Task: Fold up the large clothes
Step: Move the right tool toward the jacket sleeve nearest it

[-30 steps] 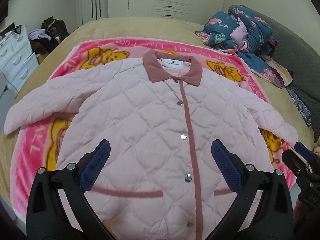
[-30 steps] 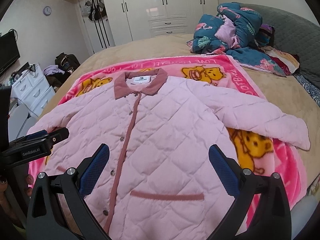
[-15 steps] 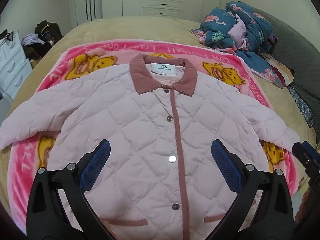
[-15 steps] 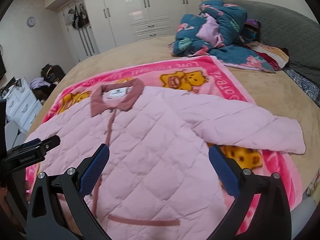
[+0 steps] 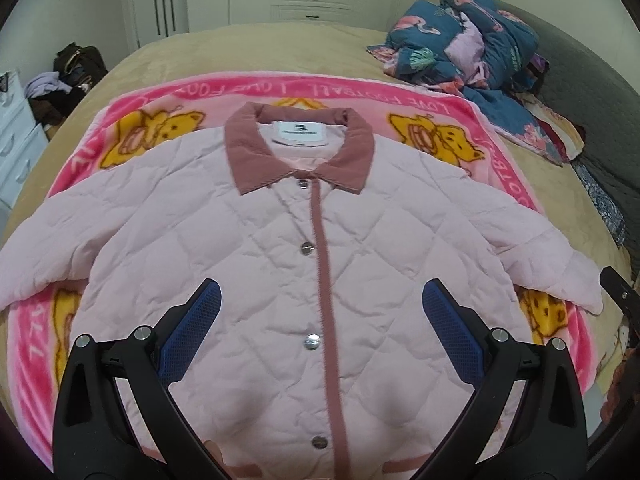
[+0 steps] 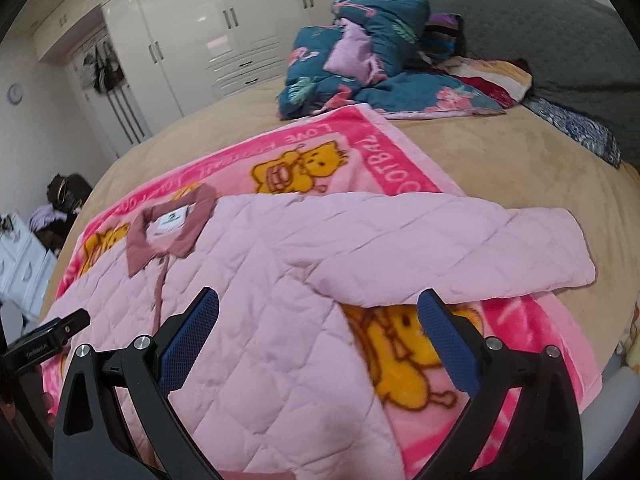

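Observation:
A pale pink quilted jacket with a dusty-rose collar and snap front lies face up and buttoned on a pink cartoon-bear blanket, both sleeves spread out. My left gripper is open and empty above the jacket's lower front. My right gripper is open and empty above the jacket's right side, just below its right sleeve. The jacket also shows in the right wrist view. The left gripper's body shows at the left edge of the right wrist view.
The blanket lies on a tan bed. A heap of teal flamingo-print bedding sits at the bed's far right, by a grey headboard. White drawers and bags stand left; white wardrobes behind.
Both grippers have moved forward over the jacket towards the collar. The right gripper has also swung right, so the right sleeve now lies across its view. Both stayed open.

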Motion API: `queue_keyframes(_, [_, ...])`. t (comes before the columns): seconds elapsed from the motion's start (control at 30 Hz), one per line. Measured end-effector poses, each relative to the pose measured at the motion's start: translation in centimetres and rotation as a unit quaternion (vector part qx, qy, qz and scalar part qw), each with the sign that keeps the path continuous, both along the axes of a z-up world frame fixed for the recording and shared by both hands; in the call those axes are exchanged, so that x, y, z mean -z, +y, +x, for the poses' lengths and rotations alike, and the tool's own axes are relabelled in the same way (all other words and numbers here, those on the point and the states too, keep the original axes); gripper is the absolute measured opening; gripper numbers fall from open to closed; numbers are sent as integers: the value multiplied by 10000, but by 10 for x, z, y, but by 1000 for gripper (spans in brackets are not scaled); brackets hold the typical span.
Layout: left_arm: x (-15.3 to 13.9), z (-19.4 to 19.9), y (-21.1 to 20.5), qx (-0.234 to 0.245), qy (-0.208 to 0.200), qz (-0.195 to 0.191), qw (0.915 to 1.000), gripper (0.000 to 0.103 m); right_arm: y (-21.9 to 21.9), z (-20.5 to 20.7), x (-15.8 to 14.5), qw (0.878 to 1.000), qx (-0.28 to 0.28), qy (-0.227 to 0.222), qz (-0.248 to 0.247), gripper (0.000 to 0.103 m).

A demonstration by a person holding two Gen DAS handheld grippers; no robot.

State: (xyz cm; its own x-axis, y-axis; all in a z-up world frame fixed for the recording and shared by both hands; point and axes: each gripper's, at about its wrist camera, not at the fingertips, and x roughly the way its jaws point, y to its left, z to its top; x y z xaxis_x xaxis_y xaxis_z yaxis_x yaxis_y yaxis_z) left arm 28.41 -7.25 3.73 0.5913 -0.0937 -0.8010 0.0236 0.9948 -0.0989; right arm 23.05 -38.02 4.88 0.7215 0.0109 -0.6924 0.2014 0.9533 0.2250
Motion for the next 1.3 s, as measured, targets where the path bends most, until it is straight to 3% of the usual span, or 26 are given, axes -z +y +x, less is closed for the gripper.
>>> queue_keyframes(0.3, [7, 20, -34, 325, 76, 31, 9994, 95, -54, 3, 19, 9976, 659, 124, 166, 99])
queue_keyframes(0.7, [45, 40, -72, 582, 376, 103, 9975, 95, -121, 4, 57, 9880, 1462, 413, 276, 99])
queue_keyframes(0.87, [62, 46, -81, 653, 475, 66, 9967, 95, -150, 5, 77, 9810, 1815, 548, 399, 99])
queue_keyframes(1.0, [71, 51, -89, 618, 468, 410, 9961, 95, -174, 7, 92, 9741, 2110, 674, 462, 99])
queue_keyframes(1.1, [79, 57, -89, 626, 565, 302, 9960, 95, -192, 9, 105, 9670, 2323, 758, 726, 99])
queue_keyframes(1.3, [86, 68, -88, 552, 591, 444, 9957, 95, -220, 15, 126, 9550, 2665, 914, 926, 99])
